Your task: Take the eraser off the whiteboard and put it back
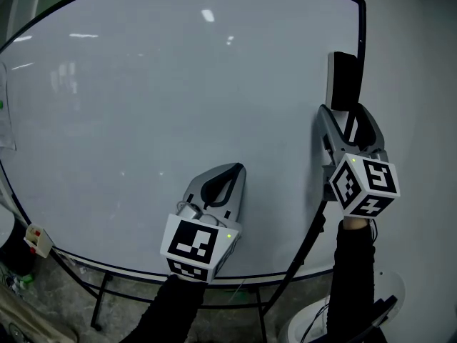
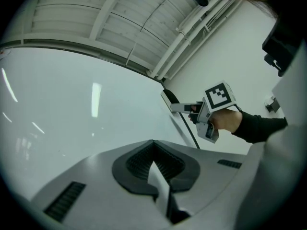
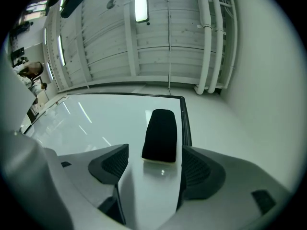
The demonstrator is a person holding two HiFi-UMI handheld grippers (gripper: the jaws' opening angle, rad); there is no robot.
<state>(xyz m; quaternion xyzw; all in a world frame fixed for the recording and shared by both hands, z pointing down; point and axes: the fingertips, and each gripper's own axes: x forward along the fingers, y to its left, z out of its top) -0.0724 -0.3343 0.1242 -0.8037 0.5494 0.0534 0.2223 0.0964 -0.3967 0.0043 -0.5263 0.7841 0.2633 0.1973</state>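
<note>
The black eraser (image 1: 344, 81) with its pale base sticks upright on the whiteboard (image 1: 143, 106), close to the board's black right edge. My right gripper (image 1: 350, 120) is open just below it, jaws spread to either side of its lower end. In the right gripper view the eraser (image 3: 160, 135) lies ahead between the two ribbed pads (image 3: 112, 164), and neither pad touches it. My left gripper (image 1: 227, 174) is shut and empty, lower down near the board's middle. From the left gripper view, the right gripper (image 2: 178, 108) reaches up to the eraser (image 2: 169, 98).
The board's black frame (image 1: 362, 41) runs just right of the eraser, with a white wall beyond. Dark stand legs (image 1: 100, 299) hold the board up. A small white box (image 1: 37, 240) hangs at the lower left edge. A white round object (image 1: 314, 327) sits at the bottom right.
</note>
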